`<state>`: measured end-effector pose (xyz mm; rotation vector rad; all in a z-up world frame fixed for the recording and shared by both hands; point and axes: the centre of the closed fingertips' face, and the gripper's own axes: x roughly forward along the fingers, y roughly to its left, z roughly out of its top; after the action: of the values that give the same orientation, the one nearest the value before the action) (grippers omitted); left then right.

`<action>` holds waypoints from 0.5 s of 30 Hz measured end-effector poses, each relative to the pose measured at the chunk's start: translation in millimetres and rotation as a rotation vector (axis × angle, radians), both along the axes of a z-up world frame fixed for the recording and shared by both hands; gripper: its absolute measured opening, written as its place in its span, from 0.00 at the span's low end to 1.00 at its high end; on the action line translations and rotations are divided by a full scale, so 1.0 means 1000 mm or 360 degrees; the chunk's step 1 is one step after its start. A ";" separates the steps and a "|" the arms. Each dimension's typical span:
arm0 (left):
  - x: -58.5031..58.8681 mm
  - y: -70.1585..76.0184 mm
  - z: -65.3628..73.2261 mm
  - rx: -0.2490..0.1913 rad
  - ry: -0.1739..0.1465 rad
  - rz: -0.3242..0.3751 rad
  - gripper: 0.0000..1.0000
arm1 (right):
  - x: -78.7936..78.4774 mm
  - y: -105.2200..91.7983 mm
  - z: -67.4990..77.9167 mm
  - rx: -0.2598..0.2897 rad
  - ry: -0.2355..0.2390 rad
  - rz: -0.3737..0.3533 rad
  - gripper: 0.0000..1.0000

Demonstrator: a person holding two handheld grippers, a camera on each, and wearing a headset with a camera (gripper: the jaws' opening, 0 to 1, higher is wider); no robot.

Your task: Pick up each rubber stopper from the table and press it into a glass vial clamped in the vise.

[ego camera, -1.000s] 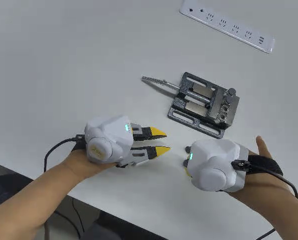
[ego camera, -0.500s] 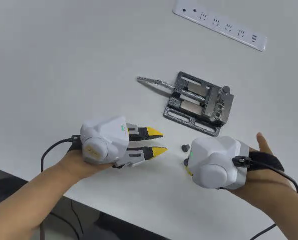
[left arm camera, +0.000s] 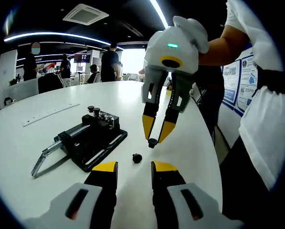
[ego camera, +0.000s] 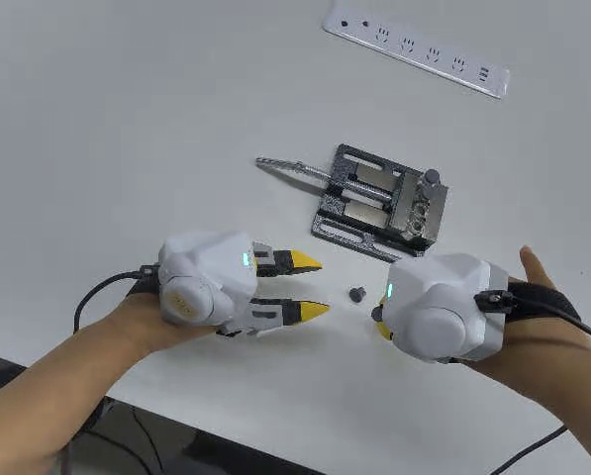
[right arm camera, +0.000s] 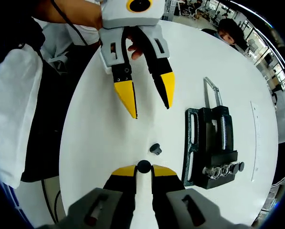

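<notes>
Slippage threatens: right gripper (left arm camera: 156,135) pinches a rubber stopper (right arm camera: 143,166) at its very tips; left gripper (ego camera: 319,286) sits half-open, empty.

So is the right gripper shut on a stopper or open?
Shut: the right gripper pinches a black stopper between its yellow tips.

A white round table (ego camera: 127,129) carries a black metal vise (ego camera: 374,203) near its middle, a small black rubber stopper (ego camera: 356,294) lying loose near the vise, and a white power strip (ego camera: 414,49) well apart.
</notes>
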<state>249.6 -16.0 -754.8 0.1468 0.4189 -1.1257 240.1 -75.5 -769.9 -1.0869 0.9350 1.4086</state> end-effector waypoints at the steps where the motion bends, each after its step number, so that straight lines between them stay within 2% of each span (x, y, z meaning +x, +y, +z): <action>1: 0.000 0.000 0.000 0.0007 -0.0007 -0.0010 0.25 | 0.001 0.000 0.002 0.0002 0.0000 -0.0002 0.11; 6: 0.007 0.000 0.009 0.0007 -0.0038 -0.0038 0.27 | 0.012 -0.005 0.014 0.0006 -0.0014 -0.0025 0.11; 15: 0.026 -0.001 0.026 -0.0029 -0.0085 -0.0050 0.29 | 0.035 -0.018 0.034 0.0013 -0.0028 -0.0087 0.11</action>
<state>275.5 -17.5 -728.3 0.1677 0.3595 -1.1537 275.0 -93.3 -735.6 -1.0584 0.9387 1.3553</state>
